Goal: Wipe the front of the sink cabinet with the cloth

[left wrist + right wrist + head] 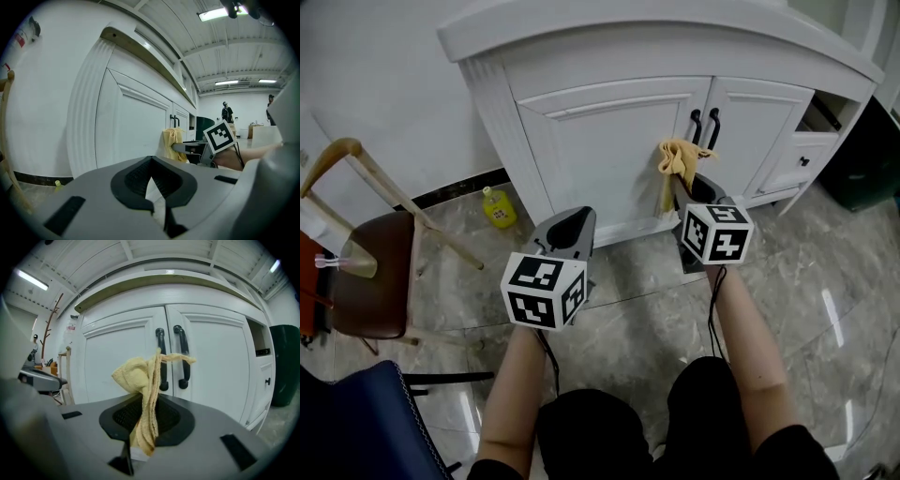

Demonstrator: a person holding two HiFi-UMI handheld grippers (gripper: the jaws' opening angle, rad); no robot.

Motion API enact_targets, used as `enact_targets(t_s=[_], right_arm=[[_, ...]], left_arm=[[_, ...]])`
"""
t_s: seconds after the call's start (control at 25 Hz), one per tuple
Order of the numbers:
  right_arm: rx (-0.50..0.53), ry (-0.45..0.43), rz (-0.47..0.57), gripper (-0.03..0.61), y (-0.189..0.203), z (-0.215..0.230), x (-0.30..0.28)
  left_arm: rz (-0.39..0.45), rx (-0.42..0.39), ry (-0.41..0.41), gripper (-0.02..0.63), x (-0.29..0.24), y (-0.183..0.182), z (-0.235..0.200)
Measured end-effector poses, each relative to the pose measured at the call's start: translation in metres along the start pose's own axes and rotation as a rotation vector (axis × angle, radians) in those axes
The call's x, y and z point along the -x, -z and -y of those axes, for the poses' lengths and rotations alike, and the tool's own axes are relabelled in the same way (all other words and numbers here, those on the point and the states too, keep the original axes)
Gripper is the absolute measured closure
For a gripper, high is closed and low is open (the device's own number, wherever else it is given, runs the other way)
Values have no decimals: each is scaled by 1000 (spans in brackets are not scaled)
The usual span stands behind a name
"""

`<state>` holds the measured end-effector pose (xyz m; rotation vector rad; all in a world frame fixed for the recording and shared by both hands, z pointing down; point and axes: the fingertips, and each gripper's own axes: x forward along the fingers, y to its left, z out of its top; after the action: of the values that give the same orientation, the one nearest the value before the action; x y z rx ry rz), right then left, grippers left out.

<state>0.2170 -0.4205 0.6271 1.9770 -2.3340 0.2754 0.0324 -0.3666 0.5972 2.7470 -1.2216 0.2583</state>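
Observation:
The white sink cabinet (619, 122) has two doors with black handles (705, 127) at the middle. My right gripper (692, 187) is shut on a yellow cloth (678, 157), held just in front of the doors near the handles. In the right gripper view the cloth (146, 394) sticks up bunched from the shut jaws, in front of the handles (171, 358). My left gripper (572, 225) is shut and empty, low before the left door. The left gripper view shows the cabinet (126, 126) side-on and the cloth (172, 143) beyond.
A wooden chair (370, 262) stands at the left, a small yellow bottle (497, 207) on the floor by the cabinet's left corner. Drawers (797, 159) sit at the cabinet's right, a dark green bin (867, 159) beyond. A blue chair (366, 427) is at bottom left.

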Motion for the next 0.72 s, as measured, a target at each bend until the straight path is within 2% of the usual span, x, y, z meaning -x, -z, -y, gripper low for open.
enact_targets(t_s=[0.12,0.32,0.48,0.6,0.72], right_arm=[[33,-68,4,495,7,-26,2],[78,-251,26,495,28,-98,-4],[131,-363,7,495,51,-152,-16],[167,-423,-9,495,67,-186,-27],[189,-444,-17,495,82,-206,-38]], left_arm=[[-2,10,5,600,2,8,-5],[-10,-34,-44,600,11,24,-26],[-18,-14,-64,600,25,46,-45],[-33,-2,-121,600,40,64,-66],[-36,59,-168,600,55,81,-82]])
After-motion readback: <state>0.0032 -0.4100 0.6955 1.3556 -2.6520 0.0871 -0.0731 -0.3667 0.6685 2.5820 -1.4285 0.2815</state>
